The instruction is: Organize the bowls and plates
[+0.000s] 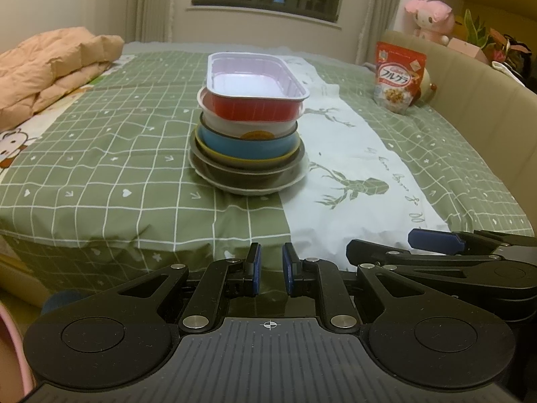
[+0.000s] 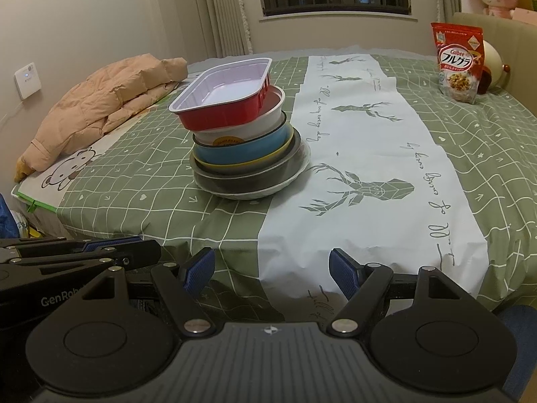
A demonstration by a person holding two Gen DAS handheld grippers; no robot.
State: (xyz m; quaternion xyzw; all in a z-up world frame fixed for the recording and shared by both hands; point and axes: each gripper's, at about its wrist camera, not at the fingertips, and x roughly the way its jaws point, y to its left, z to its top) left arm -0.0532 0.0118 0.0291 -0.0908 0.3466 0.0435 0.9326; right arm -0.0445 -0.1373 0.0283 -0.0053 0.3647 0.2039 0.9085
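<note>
Left wrist view shows the left gripper (image 1: 271, 266) at the bottom centre of the frame, its two blue-padded fingers standing close together with only a narrow gap and nothing between them. At the lower right of this view the right gripper (image 1: 436, 240) lies sideways, just beside. In the right wrist view the right gripper (image 2: 272, 270) is spread wide and also empty, at the bottom centre.

Both tools are well apart from the stack (image 1: 248, 124), which stands in the middle of the frame on the green checked bedcover (image 1: 100, 154), at the edge of a white deer-print cloth (image 1: 352, 168).

From top to bottom: a red tray (image 1: 256, 82) with a pale, empty inside, sitting a little crooked; a white bowl (image 1: 248, 127); a blue bowl (image 1: 246, 146); a yellow rim; a dark metal pan (image 1: 248, 174); a white plate (image 1: 251, 188) under all. What lies inside the lower vessels is hidden.

I judge the tray thin and light, easily bent, so its rolled rim at a short side is the best place to take it. The bowls look stiff, smooth, maybe breakable; pinch them at the rim. The soft bed can let the stack lean.

A cereal bag (image 1: 399, 77) stands upright at the upper right.
</note>
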